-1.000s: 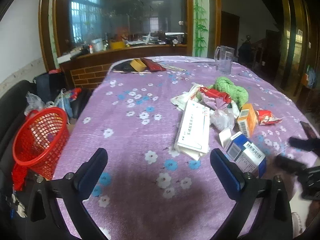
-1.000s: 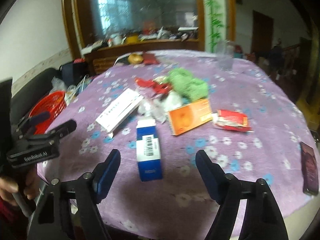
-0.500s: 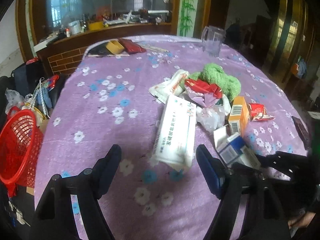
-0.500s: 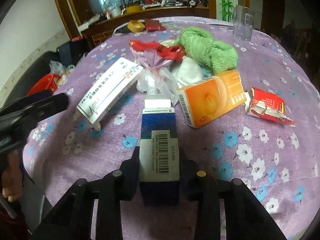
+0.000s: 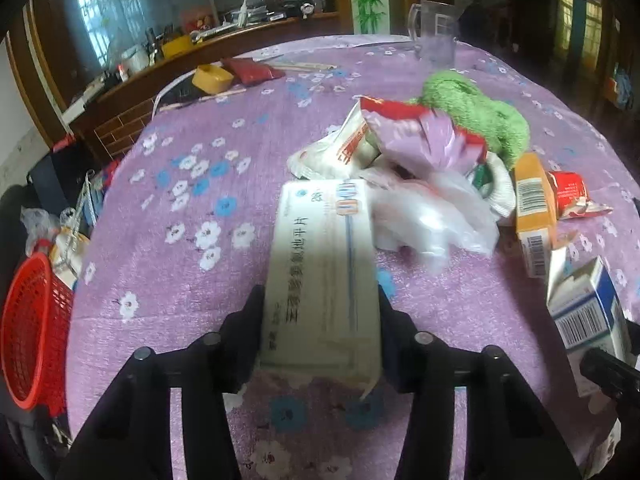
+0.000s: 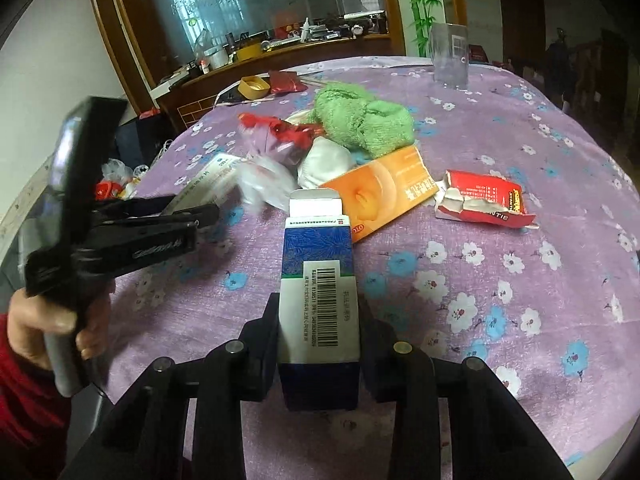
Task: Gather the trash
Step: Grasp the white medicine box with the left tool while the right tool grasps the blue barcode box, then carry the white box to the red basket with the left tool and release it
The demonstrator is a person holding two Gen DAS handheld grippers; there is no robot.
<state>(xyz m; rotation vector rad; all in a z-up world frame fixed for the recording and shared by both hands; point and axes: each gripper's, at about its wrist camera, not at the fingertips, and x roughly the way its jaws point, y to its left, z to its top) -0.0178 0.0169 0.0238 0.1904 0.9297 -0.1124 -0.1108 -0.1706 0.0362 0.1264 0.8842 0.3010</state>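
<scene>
A long white medicine box [image 5: 324, 264] lies on the purple flowered tablecloth [image 5: 180, 272]. My left gripper [image 5: 320, 304] is closing on its near end, with a pad against each long side. A blue and white carton [image 6: 318, 264] with a barcode and an open top flap is tilted up off the cloth, and my right gripper [image 6: 318, 308] is shut on its lower half. From the right wrist view the left gripper [image 6: 200, 212] shows at the left, held by a hand in a red sleeve. A red mesh basket [image 5: 28, 328] stands below the table's left edge.
More litter is piled mid-table: an orange box [image 6: 384, 188], a torn red packet [image 6: 484, 200], a clear plastic bag [image 5: 432, 220], red and purple wrappers [image 5: 420, 136] and a green towel [image 6: 360, 120]. A clear jug [image 5: 434, 36] and a yellow dish [image 5: 212, 78] sit at the far side.
My left gripper moved forward and down over the white box and its fingers narrowed onto it. My right gripper closed on the blue carton and tipped it up off the cloth.
</scene>
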